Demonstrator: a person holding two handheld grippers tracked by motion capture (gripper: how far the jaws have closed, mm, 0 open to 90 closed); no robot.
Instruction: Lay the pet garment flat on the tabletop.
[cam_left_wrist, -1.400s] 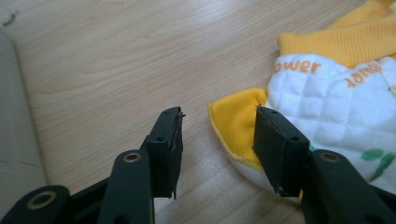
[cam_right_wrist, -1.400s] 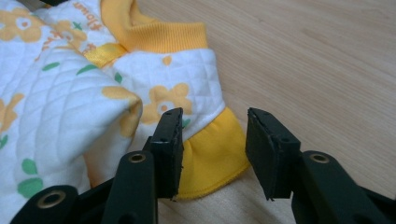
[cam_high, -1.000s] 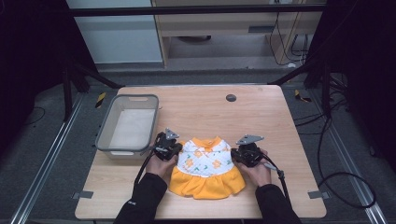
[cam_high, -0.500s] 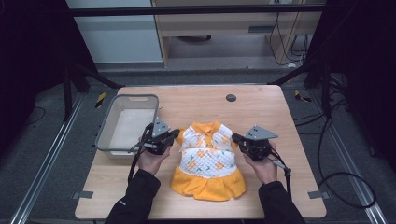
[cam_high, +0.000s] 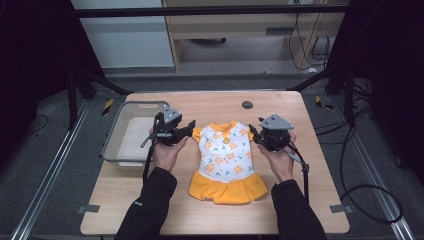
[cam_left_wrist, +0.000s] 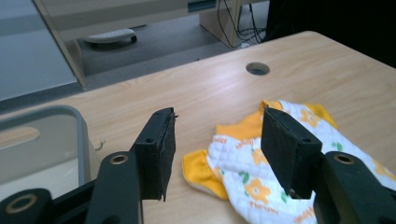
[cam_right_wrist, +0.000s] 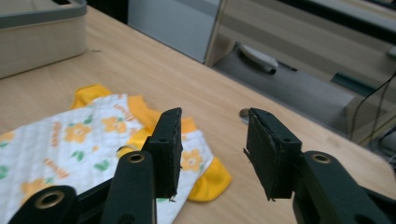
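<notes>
**Both tongs open beside the dress's shoulders**

My left tongs stand wide open with nothing between the pads. In the left gripper view they sit just off the dress's left sleeve, slightly above the bench, and they point toward the garment rather than down at it. I hold them there, I judge, because the sleeve is the nearest loose edge I could pinch without bunching the body of the cloth.

My right tongs mirror that: jaws spread, empty, hovering just beside the right sleeve. In the right gripper view one jaw overlaps the sleeve's edge, but I cannot tell whether it touches the fabric.

The dress lies flat between my two hands in the middle of the bench, collar at the far end, orange skirt spread toward me. It looks smoothed out, front up, with both sleeves laid out to the sides. That layout suits a two-handed move, since each hand has its own shoulder to take, and keeping the tongs level on both sides should keep the cloth from skewing.

Farther left, well clear of the dress, a grey tub stands at the bench's left edge, its opening up. A round hole sits in the bench beyond the collar.
</notes>
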